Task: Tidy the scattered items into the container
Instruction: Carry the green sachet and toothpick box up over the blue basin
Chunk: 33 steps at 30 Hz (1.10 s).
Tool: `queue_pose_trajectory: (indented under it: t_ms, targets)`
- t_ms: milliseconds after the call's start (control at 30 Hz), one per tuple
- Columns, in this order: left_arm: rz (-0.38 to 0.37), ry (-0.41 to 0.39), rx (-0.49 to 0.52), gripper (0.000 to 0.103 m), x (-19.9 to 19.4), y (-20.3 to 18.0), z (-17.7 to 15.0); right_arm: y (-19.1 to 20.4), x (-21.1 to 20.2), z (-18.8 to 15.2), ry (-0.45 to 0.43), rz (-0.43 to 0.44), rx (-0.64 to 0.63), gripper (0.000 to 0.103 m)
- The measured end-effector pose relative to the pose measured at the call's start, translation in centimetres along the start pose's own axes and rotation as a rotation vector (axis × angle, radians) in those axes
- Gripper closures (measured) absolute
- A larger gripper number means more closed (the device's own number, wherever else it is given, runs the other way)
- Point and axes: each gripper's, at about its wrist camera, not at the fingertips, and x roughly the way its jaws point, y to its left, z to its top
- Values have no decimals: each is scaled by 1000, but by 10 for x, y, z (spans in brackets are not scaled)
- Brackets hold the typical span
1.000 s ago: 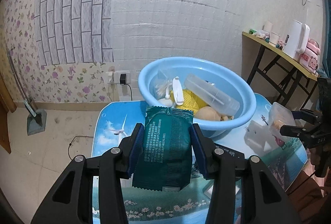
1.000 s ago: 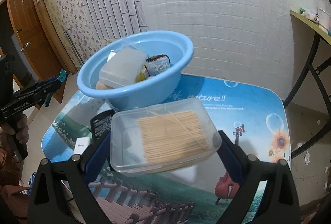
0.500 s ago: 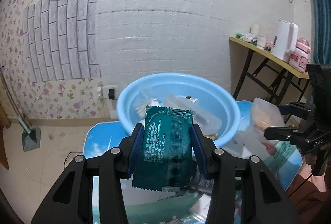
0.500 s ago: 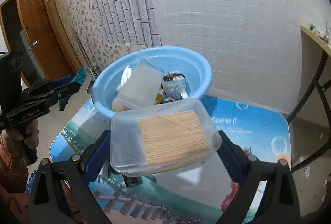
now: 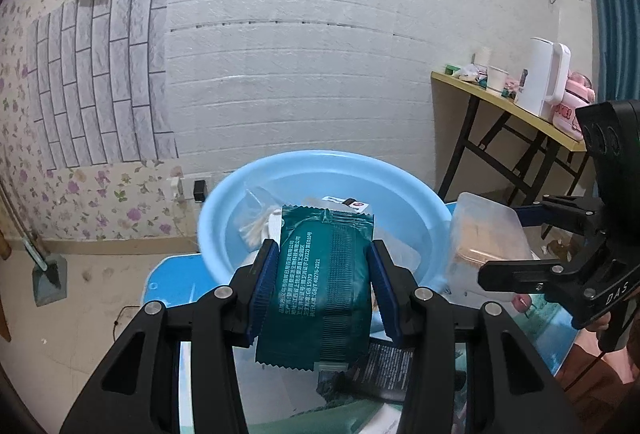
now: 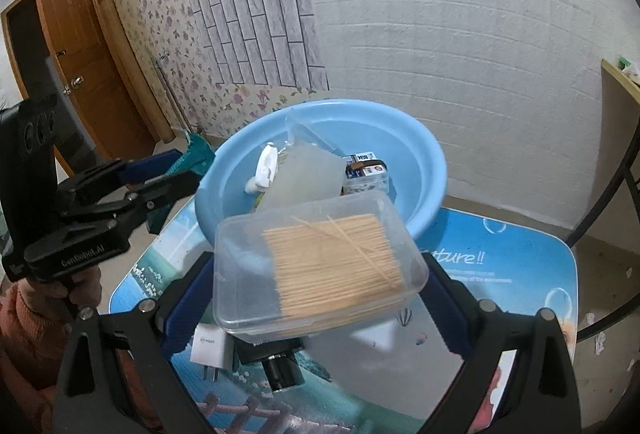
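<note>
My left gripper (image 5: 322,286) is shut on a dark green packet (image 5: 320,282), held upright in the air just before the near rim of the light blue basin (image 5: 404,185). My right gripper (image 6: 316,294) is shut on a clear plastic box of toothpicks (image 6: 320,266), held above the table beside the basin (image 6: 424,169). The basin holds a frosted plastic box (image 6: 308,173), a white clip (image 6: 267,163) and a small printed carton (image 6: 366,169). The right gripper with its box also shows in the left wrist view (image 5: 486,234); the left gripper shows in the right wrist view (image 6: 160,177).
A white charger plug (image 6: 208,346) and a black object (image 6: 276,362) lie on the picture-printed table (image 6: 520,274) under the toothpick box. A black packet (image 5: 384,362) lies below the green one. A yellow side table (image 5: 500,101) with a white kettle stands at the right.
Both grippers have risen and moved toward the basin with their loads. The basin now sits lower and closer in both views.
</note>
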Motion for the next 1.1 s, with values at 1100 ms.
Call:
queue_pose_trajectory:
  t_ms: [1100]
  targets:
    - [18,37,12,58,81,19,-2,-1,63,47,43,-60,60,5]
